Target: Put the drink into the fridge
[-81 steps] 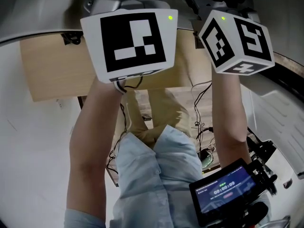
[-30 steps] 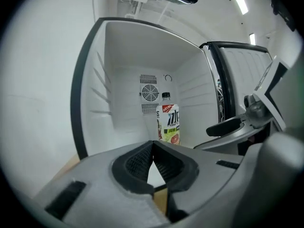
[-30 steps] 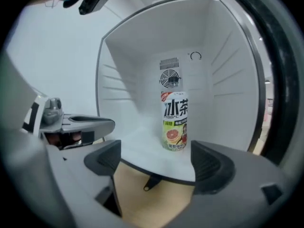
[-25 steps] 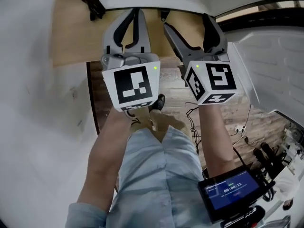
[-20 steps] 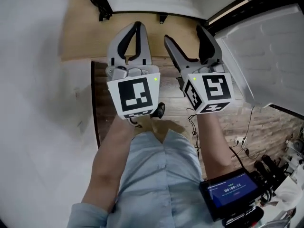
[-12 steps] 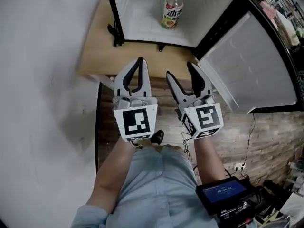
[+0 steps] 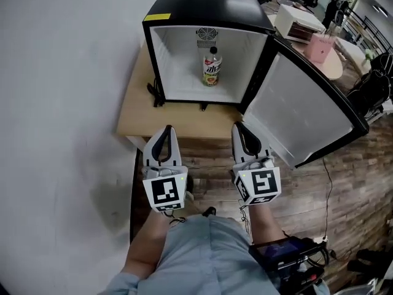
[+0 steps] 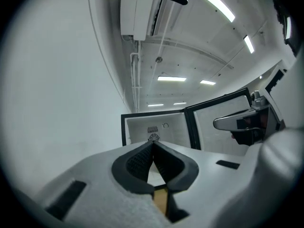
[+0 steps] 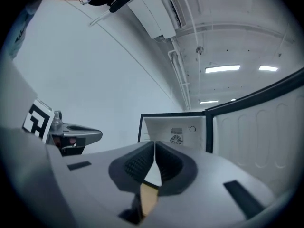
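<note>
right gripper (image 7: 238, 128) fingers (image 7: 247, 143) together now, earlier apart

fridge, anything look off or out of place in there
Only the door stands out: it hangs wide open. The drink bottle stands upright, alone inside the fridge, and nothing looks spilled or damaged.

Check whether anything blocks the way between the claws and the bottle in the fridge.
Nothing visible does. The door is swung wide open, and the bottle stands alone inside the fridge. The left claw and right claw are shut, empty, before the table's front edge.
</note>
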Action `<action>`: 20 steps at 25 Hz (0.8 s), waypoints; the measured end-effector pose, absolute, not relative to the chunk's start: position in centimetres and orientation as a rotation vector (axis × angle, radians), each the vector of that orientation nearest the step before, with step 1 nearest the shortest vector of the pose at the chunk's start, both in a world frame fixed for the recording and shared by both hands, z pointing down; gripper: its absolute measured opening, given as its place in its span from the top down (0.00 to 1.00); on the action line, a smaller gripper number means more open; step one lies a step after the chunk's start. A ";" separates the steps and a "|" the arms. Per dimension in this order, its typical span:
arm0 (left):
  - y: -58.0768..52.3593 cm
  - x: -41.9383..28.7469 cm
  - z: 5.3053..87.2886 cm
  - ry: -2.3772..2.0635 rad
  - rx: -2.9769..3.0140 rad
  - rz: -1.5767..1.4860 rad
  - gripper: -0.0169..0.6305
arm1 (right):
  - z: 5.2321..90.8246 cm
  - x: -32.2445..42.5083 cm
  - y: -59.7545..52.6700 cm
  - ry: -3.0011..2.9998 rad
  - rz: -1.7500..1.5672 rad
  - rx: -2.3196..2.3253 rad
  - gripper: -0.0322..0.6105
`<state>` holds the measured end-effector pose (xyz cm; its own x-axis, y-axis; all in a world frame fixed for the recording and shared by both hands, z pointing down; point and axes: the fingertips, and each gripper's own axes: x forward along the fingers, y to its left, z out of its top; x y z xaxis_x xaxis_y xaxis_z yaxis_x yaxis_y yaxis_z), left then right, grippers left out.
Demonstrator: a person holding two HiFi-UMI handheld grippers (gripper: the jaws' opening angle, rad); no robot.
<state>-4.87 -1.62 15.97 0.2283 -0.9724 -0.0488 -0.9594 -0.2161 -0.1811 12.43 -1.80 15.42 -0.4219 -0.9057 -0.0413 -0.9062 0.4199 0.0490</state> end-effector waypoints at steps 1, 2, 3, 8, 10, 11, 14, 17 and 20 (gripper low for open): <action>-1.6 -5.0 15.6 1.846 -2.312 -0.105 0.96 | 15.1 12.5 -1.6 2.629 0.119 -1.692 0.94; -1.6 -5.1 15.2 1.844 -2.304 -0.094 0.96 | 14.8 12.6 -1.4 2.622 0.140 -1.700 0.94; -1.6 -5.1 14.6 1.840 -2.295 -0.083 0.96 | 14.5 12.7 -1.3 2.615 0.160 -1.709 0.94; -1.1 -4.6 12.3 1.806 -2.276 -0.073 0.96 | 13.9 13.5 -0.3 2.588 0.207 -1.753 0.94; -0.8 -4.6 11.7 1.803 -2.276 -0.064 0.96 | 13.9 13.7 -0.1 2.581 0.210 -1.768 0.94; -0.6 -4.5 11.6 1.802 -2.275 -0.061 0.96 | 14.0 13.8 -0.1 2.580 0.208 -1.772 0.94; -0.5 -4.0 12.0 1.785 -2.280 -0.065 0.96 | 14.3 14.2 0.1 2.580 0.208 -1.780 0.94; -0.4 -2.7 12.2 1.742 -2.299 -0.073 0.96 | 14.5 14.6 0.2 2.579 0.219 -1.797 0.94; -0.1 -1.8 12.1 1.709 -2.302 -0.081 0.96 | 14.5 15.1 0.5 2.573 0.215 -1.801 0.94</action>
<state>-1.76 -0.13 12.14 0.3016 -0.9463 -0.1167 -0.9311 -0.2660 -0.2498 15.07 0.48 14.52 -0.3453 -0.9356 -0.0731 -0.9348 0.3360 0.1150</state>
